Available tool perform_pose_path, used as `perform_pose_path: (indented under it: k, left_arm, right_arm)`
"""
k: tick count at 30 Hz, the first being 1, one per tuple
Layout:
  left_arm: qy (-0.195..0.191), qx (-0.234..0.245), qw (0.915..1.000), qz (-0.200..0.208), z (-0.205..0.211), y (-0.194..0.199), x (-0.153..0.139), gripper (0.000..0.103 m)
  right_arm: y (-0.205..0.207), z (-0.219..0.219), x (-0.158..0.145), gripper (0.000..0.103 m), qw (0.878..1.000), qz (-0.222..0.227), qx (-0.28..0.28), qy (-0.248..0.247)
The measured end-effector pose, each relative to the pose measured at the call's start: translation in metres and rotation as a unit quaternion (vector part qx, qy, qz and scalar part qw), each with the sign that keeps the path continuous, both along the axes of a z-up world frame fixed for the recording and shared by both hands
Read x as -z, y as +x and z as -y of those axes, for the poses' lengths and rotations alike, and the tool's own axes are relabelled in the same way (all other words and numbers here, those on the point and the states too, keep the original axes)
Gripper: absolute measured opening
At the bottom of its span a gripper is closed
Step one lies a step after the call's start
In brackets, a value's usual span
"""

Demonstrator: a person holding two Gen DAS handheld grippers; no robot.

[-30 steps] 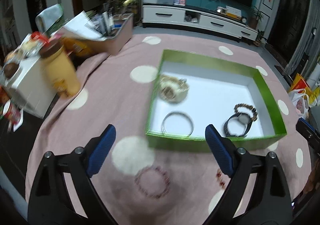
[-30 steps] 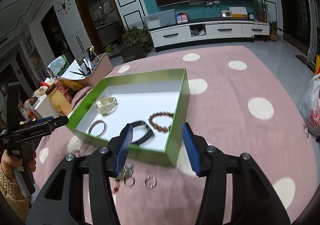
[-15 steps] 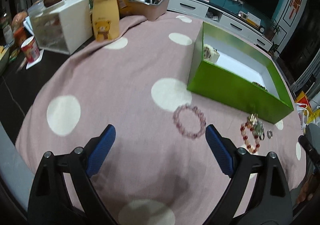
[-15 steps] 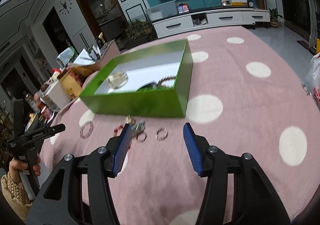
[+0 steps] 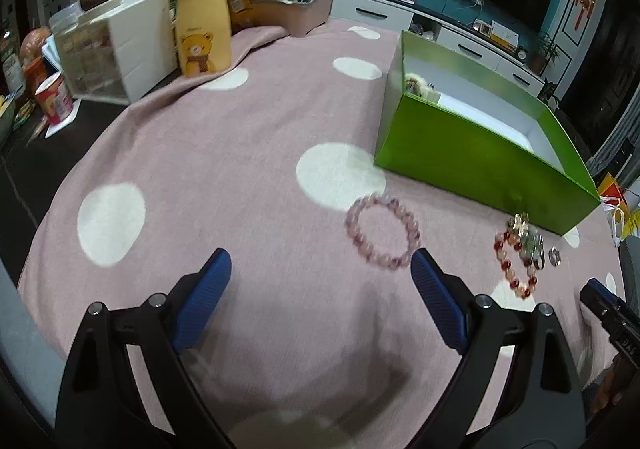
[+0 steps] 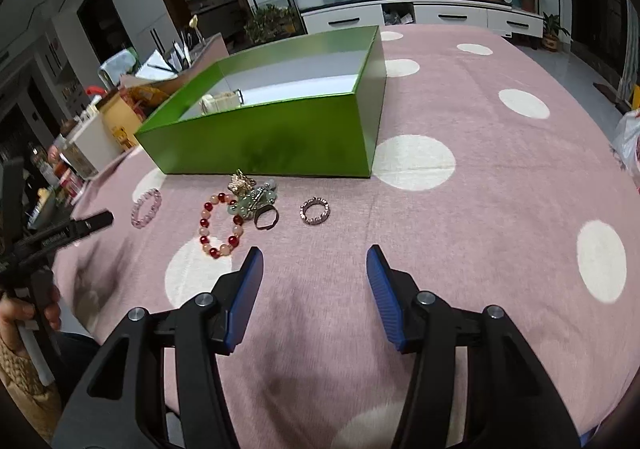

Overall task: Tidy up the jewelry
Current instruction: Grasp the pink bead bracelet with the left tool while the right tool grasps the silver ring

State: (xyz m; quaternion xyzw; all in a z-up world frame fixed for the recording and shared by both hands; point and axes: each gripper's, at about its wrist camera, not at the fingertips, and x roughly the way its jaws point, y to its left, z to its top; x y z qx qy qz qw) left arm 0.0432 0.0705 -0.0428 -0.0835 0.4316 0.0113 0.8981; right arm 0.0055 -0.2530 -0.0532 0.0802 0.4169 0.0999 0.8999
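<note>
A green box (image 5: 476,153) with a white floor stands on the pink dotted cloth; it also shows in the right wrist view (image 6: 280,137) with a pale bracelet (image 6: 220,102) inside. In front of it lie a pink bead bracelet (image 5: 382,231) (image 6: 146,207), a red and peach bead bracelet (image 5: 514,269) (image 6: 218,225), a tangle of gold and green jewelry (image 6: 252,197), a dark ring (image 6: 266,219) and a small beaded ring (image 6: 315,210). My left gripper (image 5: 320,281) is open and empty, just short of the pink bracelet. My right gripper (image 6: 314,273) is open and empty, short of the rings.
At the table's far left stand a yellow bear jar (image 5: 202,37), a white drawer box (image 5: 116,49), a red cup (image 5: 54,101) and a tray of pens and papers (image 5: 288,5). The left gripper's body (image 6: 52,241) shows at the left of the right wrist view.
Both grippers have drawn back from over the box and come down low over the cloth. The loose jewelry now lies just ahead of them. Both stay open.
</note>
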Motion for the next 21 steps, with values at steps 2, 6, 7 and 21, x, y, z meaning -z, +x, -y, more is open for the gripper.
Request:
perform_pose_path:
  k: [2,6,7,21]
  left_arm:
    - [0.011,0.010,0.9999,0.004,0.006,0.008,-0.002,0.092]
    - [0.032,0.036,0.9988,0.004,0.018,0.018,-0.001,0.080]
    - [0.035,0.041,0.9985,0.001,0.020,0.019,0.001,0.074]
    - [0.058,0.062,0.9959,-0.030,0.028,0.036,0.018,0.035]
  right_arm:
    - [0.010,-0.003,0.002,0.054,1.000,-0.007,0.001,-0.016]
    - [0.026,-0.009,0.008,0.054,0.999,-0.014,-0.003,-0.039]
    - [0.029,-0.011,0.009,0.054,0.999,-0.016,-0.007,-0.044]
    - [0.046,-0.023,0.016,0.036,0.994,-0.019,-0.025,-0.104]
